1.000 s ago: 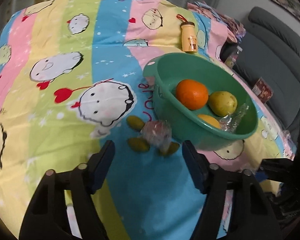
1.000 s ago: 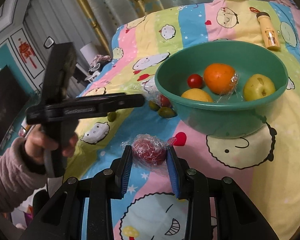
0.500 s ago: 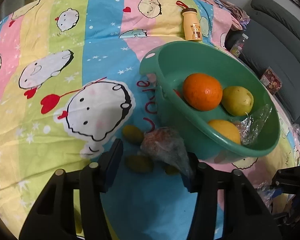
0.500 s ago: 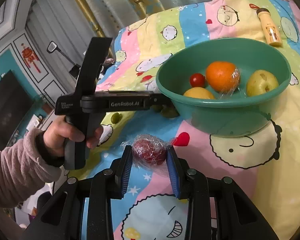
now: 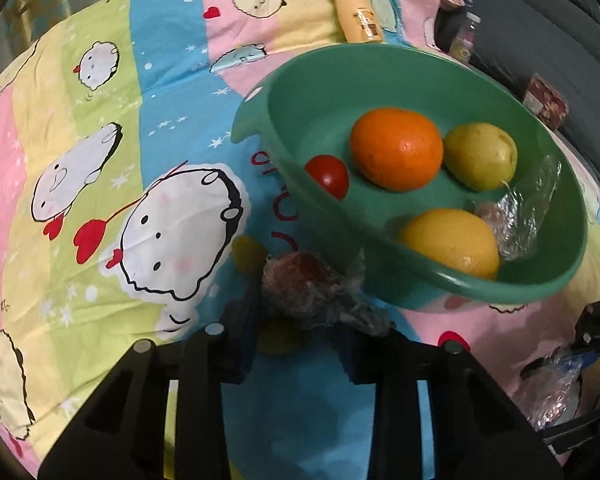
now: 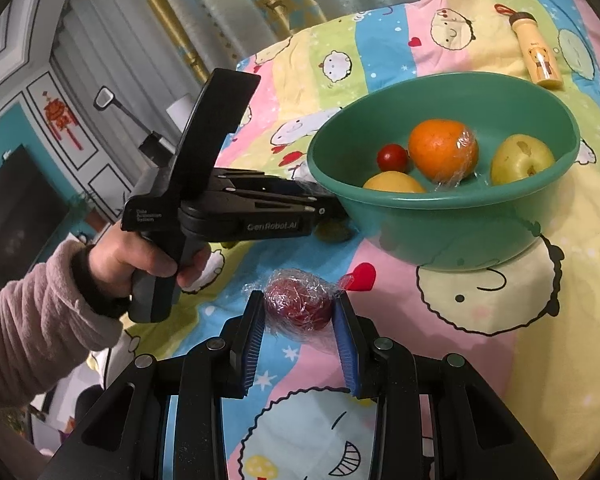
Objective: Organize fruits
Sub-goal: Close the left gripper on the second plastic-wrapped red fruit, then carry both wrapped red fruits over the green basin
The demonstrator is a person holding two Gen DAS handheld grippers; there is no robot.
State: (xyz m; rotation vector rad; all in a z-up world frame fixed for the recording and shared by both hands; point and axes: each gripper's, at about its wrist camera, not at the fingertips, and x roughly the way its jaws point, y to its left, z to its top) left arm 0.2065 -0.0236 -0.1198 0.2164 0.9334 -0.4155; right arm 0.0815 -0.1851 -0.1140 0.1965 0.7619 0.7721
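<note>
Cling film wraps the reddish fruit (image 5: 300, 284) that now sits between the fingers of the left claw (image 5: 300, 320); a second ago those fingers stood wide with the fruit well ahead of them, and since then the claw has come forward and down over it while its jaws have just been closing. From the left wrist view the pads look pressed into the wrap on both sides, though the fruit itself hides the contact, so the grip is a judgement more than a certainty. The fruit lies on the striped cartoon bedspread (image 5: 100, 160), just outside the near wall of the green bowl (image 5: 420, 76), with small green fruits (image 5: 248, 252) touching or just beside it.

Inside the bowl are an orange (image 5: 396, 148), a cherry tomato (image 5: 328, 176), a pear (image 5: 480, 156) and a yellow fruit (image 5: 452, 240), plus loose film. So the pick appears made, and the lift over the rim is what remains.

The right claw (image 6: 300, 320) has not changed: it pinches a second film-wrapped red fruit (image 6: 300, 300), nearer the bed's front edge. A yellow bottle (image 5: 356, 12) lies beyond the bowl, toward the far edge.
</note>
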